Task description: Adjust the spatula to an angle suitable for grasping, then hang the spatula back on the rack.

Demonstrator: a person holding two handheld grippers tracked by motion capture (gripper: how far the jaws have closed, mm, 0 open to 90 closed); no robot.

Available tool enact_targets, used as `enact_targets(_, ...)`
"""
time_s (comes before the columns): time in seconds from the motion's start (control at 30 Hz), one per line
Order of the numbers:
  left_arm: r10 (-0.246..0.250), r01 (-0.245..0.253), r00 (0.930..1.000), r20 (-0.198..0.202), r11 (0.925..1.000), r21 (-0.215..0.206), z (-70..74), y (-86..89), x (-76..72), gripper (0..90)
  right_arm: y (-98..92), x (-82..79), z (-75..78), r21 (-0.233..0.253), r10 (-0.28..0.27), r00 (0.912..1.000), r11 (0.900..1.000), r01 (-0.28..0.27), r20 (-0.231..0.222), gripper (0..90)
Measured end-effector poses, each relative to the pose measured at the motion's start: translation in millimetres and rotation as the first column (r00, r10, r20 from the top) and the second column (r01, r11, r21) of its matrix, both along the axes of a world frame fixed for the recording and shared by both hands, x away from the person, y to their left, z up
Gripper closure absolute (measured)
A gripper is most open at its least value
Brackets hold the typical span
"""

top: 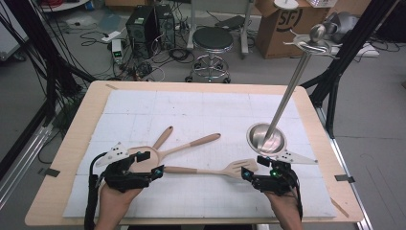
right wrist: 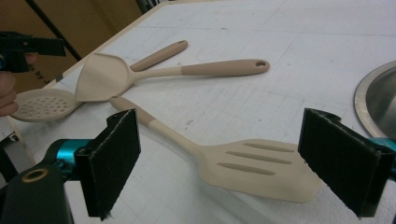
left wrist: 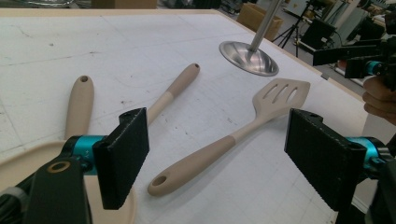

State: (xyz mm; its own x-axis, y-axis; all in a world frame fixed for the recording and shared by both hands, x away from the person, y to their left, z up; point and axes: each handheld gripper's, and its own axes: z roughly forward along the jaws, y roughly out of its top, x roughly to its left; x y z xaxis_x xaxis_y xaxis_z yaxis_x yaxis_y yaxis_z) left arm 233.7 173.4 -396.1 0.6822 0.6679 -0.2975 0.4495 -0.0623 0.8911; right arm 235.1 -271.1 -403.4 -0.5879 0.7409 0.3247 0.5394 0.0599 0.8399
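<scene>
A beige slotted spatula (top: 210,170) lies on the white mat, head to the right. My left gripper (top: 150,164) is open, its jaws on either side of the spatula's handle end (left wrist: 187,165) without touching it. My right gripper (top: 253,167) is open around the slotted head (right wrist: 261,168). Behind the left gripper, a beige spoon (top: 191,143) and a perforated skimmer (right wrist: 42,105) lie crossed, handles pointing up and right. In the right gripper view, the spoon's bowl (right wrist: 102,77) rests over the skimmer.
A round steel stand base (top: 265,139) with a tall slanted pole sits just behind my right gripper. The white mat (top: 191,105) covers a wooden table (top: 72,139). Beyond the far edge are a stool (top: 212,40), cardboard boxes (top: 282,24) and computer cases (top: 148,24).
</scene>
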Motion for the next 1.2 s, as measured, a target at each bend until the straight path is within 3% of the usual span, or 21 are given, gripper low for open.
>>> enact_targets(0.4, 0.001, -0.001, 1.0, -0.002, 1.0, 0.003, -0.5, -0.8, 0.7, 22.6, 1.3, 1.2, -2.4, -0.005, 0.004, 1.0, 1.0, -0.004, 0.0, 12.5)
enact_targets(0.8, -0.011, 0.011, 0.9999, -0.007, 0.9999, -0.012, 1.9, -7.6, 6.7, 22.6, -3.7, 0.2, -0.5, 0.031, -0.009, 1.0, 0.999, 0.009, 0.001, 12.5)
enact_targets(1.2, -0.037, 0.038, 0.9992, -0.011, 0.9989, 0.029, 9.0, -22.7, 26.5, 23.0, -5.8, -1.2, 2.0, 0.063, -0.019, 0.9997, 0.998, 0.018, 0.014, 12.7)
